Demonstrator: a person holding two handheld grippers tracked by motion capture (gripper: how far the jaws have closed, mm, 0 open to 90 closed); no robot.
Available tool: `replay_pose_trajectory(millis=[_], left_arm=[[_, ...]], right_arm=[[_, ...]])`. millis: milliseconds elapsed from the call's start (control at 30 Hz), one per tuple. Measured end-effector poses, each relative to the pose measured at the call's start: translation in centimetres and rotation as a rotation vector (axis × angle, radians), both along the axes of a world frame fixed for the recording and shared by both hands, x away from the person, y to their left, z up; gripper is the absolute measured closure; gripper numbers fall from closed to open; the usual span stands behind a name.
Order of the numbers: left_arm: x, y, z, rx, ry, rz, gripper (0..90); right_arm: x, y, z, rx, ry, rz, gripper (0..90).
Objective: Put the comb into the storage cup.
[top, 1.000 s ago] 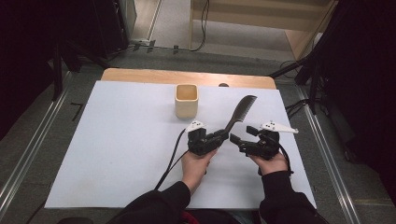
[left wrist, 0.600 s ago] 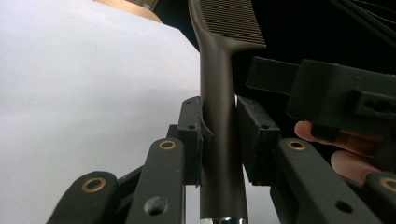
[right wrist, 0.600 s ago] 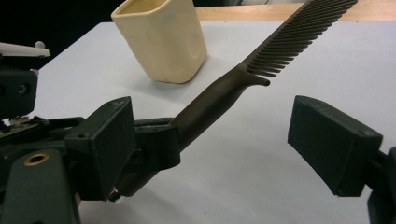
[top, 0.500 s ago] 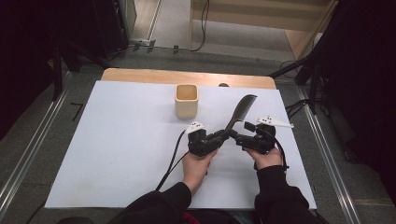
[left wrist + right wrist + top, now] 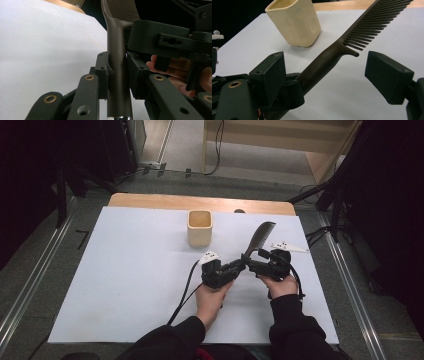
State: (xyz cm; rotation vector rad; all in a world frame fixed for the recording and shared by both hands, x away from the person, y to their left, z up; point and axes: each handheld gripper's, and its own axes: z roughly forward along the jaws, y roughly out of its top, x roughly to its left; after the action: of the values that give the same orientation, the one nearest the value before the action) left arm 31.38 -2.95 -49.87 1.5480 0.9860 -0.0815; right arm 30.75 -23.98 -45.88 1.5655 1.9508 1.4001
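Brown plastic comb [image 5: 259, 239] stays clamped in your left gripper [image 5: 239, 265]; right gripper [image 5: 251, 262] open around its handle, ready to take over.

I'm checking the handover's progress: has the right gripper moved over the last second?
Yes. The right gripper has shifted left toward the comb, away from the white table's right edge.

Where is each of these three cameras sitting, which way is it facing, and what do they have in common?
High view: above the person's side, looking forward and down on the white table; forearms, both hands, left gripper and right gripper show.
Left gripper view: on the left gripper, looking along its jaws clamped on the comb; fingers show.
Right gripper view: on the right gripper, open jaws facing the comb and beige cup.
All three share the comb.
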Motion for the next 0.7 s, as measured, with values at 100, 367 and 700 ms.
replay_pose_trajectory(millis=[100, 367, 700], left_arm=[[0.0, -0.1, 0.0, -0.002, 0.001, -0.003, 73.0], [-0.1, -0.1, 0.0, -0.005, -0.006, 0.000, 73.0], [-0.1, 0.0, 0.1, -0.003, -0.011, 0.002, 73.0]], right_arm=[[0.3, 0.2, -0.1, -0.001, 0.006, 0.005, 17.6], [0.9, 0.8, -0.3, -0.010, 0.024, 0.017, 24.0], [1.4, 1.4, -0.3, 0.005, 0.068, 0.007, 38.8]])
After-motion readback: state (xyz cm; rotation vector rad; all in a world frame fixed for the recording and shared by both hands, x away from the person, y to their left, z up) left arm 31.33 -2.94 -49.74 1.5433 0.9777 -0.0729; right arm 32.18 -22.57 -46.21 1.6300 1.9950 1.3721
